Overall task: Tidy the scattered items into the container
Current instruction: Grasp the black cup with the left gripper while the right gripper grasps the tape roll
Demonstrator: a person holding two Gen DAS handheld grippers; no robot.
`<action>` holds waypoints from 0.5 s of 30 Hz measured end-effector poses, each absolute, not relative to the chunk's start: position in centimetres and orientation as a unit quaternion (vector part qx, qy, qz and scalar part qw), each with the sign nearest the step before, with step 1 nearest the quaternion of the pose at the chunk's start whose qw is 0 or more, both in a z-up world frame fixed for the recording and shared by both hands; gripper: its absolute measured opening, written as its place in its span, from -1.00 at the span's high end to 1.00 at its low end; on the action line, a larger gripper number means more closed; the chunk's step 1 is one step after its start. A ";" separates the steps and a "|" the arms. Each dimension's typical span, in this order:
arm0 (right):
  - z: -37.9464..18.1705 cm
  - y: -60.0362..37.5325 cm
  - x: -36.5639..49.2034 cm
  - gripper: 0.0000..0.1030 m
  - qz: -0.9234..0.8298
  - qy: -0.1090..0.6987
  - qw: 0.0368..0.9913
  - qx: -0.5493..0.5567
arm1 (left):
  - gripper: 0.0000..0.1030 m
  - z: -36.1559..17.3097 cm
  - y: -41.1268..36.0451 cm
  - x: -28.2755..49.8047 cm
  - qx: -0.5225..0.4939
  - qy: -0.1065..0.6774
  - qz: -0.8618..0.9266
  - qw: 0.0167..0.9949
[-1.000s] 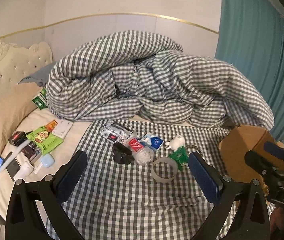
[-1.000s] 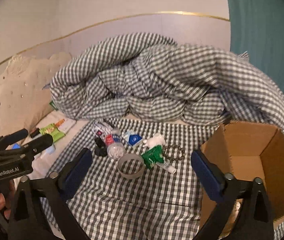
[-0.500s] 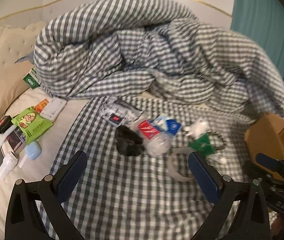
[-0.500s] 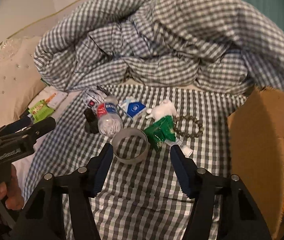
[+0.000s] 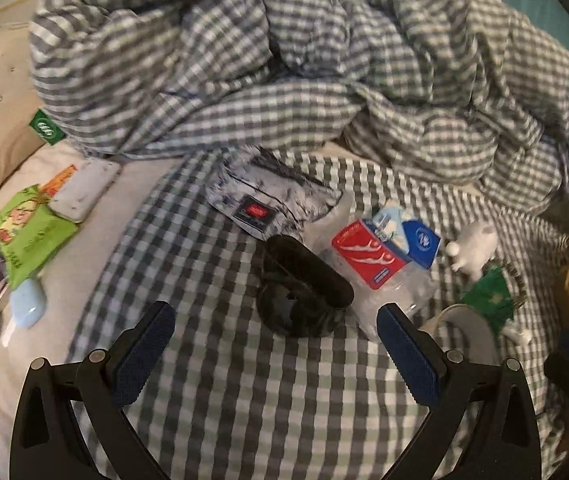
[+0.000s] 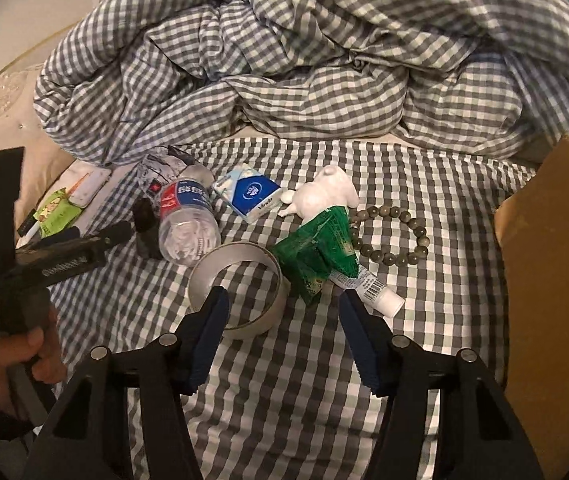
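Hovering over a checked bedsheet (image 6: 324,360), with nothing yet lifted and, judging by the pile lying untouched, the tidying barely begun. Lying scattered in a loose cluster near the middle of the sheet: a crushed clear plastic bottle with a red and blue label (image 6: 188,224), a blue and white tissue packet (image 6: 252,194) just to its right, a small white animal figurine (image 6: 324,194), a crumpled green foil packet (image 6: 320,252) overlapping a white squeeze tube (image 6: 372,290), a string of grey-green beads (image 6: 398,236) farther right, a grey roll of tape (image 6: 240,288) nearest the camera, and a black curved band (image 5: 304,288) beside the bottle on its left. Standing at the right edge, well apart from the cluster, a brown cardboard box (image 6: 552,280), its inside hidden from both views, so contents not possible to tell. Reaching down, the right gripper (image 6: 284,320) half open and holding nothing, its left blue pad overlapping the tape roll's near rim in the picture, though contact not possible to tell. Hanging just short of the black band, the left gripper (image 5: 274,340) spread wide and empty. Lying on the cream mattress at far left, a green snack packet (image 5: 28,232), a pale blue oval case (image 5: 28,304) and a white flat box (image 5: 84,192), possibly also waiting. Remaining, by this reading: every pickup and every drop into the box.
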State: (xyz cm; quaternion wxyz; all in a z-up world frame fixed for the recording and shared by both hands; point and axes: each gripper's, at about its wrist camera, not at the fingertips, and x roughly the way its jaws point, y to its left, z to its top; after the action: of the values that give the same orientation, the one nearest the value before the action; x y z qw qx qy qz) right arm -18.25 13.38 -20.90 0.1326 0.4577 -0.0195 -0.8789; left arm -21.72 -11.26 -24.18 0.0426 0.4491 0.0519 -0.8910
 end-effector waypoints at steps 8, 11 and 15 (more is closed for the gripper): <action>-22.5 13.0 -19.5 -0.12 -0.877 -0.026 0.131 0.462 | -1.00 -27.4 -10.7 -24.1 0.457 0.029 -0.888 0.038; -22.9 12.9 -19.9 -0.12 -0.875 -0.028 0.131 0.466 | -1.00 -28.2 -10.9 -24.8 0.454 0.027 -0.890 0.040; -23.4 12.8 -20.2 -0.12 -0.872 -0.027 0.130 0.470 | -0.90 -29.1 -11.3 -25.6 0.449 0.034 -0.892 0.041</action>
State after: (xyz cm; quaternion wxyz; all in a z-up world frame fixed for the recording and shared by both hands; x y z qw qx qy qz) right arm -20.25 12.83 -23.39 0.1305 0.4705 -0.0267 -0.8723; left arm -25.59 -11.33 -29.07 0.0409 0.4494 0.0338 -0.8917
